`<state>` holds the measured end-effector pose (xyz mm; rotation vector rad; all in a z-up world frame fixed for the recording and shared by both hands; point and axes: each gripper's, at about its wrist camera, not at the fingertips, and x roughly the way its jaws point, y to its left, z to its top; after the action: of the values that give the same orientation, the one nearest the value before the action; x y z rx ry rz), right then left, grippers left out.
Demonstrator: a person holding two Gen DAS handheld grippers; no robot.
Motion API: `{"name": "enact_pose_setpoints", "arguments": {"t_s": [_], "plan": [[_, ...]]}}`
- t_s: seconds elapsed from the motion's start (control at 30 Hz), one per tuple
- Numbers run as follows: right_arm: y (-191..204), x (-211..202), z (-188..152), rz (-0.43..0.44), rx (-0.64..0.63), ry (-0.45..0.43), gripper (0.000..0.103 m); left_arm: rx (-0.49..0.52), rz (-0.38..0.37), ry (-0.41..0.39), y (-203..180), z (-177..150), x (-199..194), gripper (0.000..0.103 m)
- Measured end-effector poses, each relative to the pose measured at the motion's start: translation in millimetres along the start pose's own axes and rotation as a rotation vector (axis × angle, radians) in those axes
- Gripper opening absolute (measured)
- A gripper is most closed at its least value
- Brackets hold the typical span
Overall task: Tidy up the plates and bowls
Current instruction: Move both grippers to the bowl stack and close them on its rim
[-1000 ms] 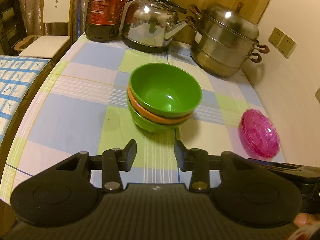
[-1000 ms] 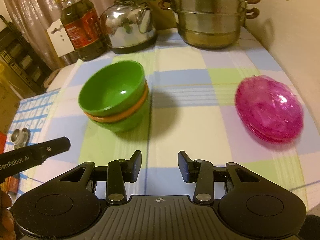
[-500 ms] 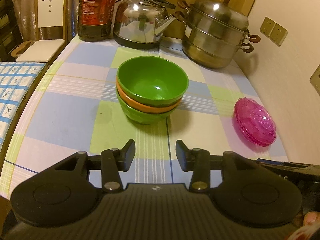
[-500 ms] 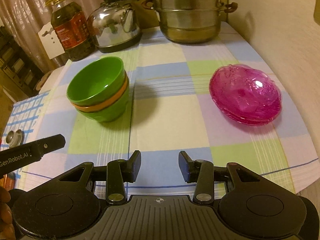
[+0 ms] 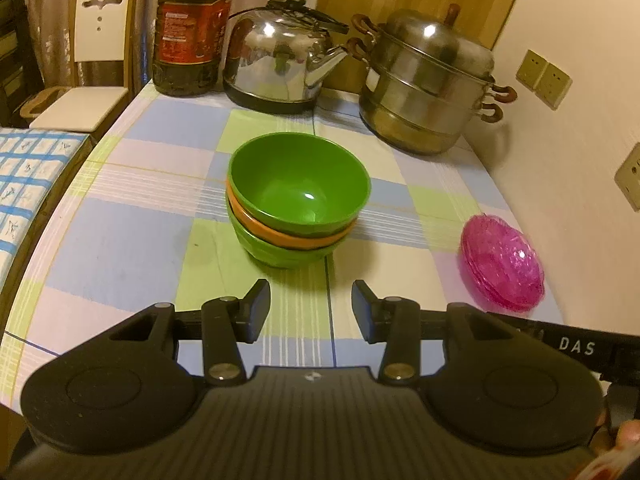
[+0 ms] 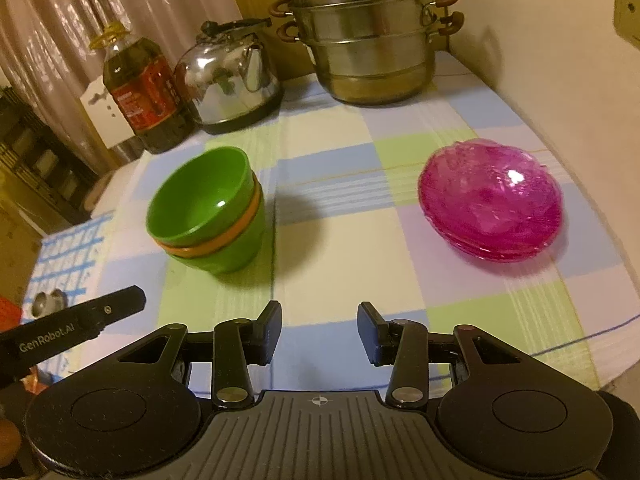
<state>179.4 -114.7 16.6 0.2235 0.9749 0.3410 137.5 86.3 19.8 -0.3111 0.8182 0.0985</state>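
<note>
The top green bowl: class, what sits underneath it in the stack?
Under the top green bowl an orange bowl shows as a rim band, then another green bowl on the tablecloth. Their insides are covered.

oil bottle (image 5: pixel 191 28) top cut off by frame edge, orange bowl (image 5: pixel 280 234) mostly hidden between 2 green bowls (image 5: pixel 298 190)

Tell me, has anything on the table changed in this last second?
Nothing was picked up or put down. Both views show a little more of the table, so the left tool and right tool seem to have drawn back slightly, both open and empty. The stacked bowls and the pink plates stayed where they were, as did the kettle.
</note>
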Motion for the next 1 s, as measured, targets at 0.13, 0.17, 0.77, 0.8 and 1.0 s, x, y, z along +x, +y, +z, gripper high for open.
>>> {"name": "enact_pose_setpoints", "arguments": {"t_s": [0.13, 0.17, 0.77, 0.8, 1.0], "plan": [[0, 9, 14, 0.03, 0.033, 0.005, 0.042, -0.028, 0.0, 0.023, 9, 12, 10, 0.041], [0, 12, 18, 0.038, 0.038, 0.004, 0.042, -0.037, -0.001, 0.028, 12, 15, 13, 0.041], [34, 106, 105, 0.149, 0.066, 0.082, 0.05, -0.107, -0.016, 0.129, 69, 90, 102, 0.043], [35, 113, 107, 0.149, 0.062, 0.091, 0.05, -0.109, -0.017, 0.138, 70, 91, 108, 0.043], [34, 152, 112, 0.135, 0.077, 0.161, 0.05, -0.103, -0.012, 0.182, 77, 93, 138, 0.043]]}}
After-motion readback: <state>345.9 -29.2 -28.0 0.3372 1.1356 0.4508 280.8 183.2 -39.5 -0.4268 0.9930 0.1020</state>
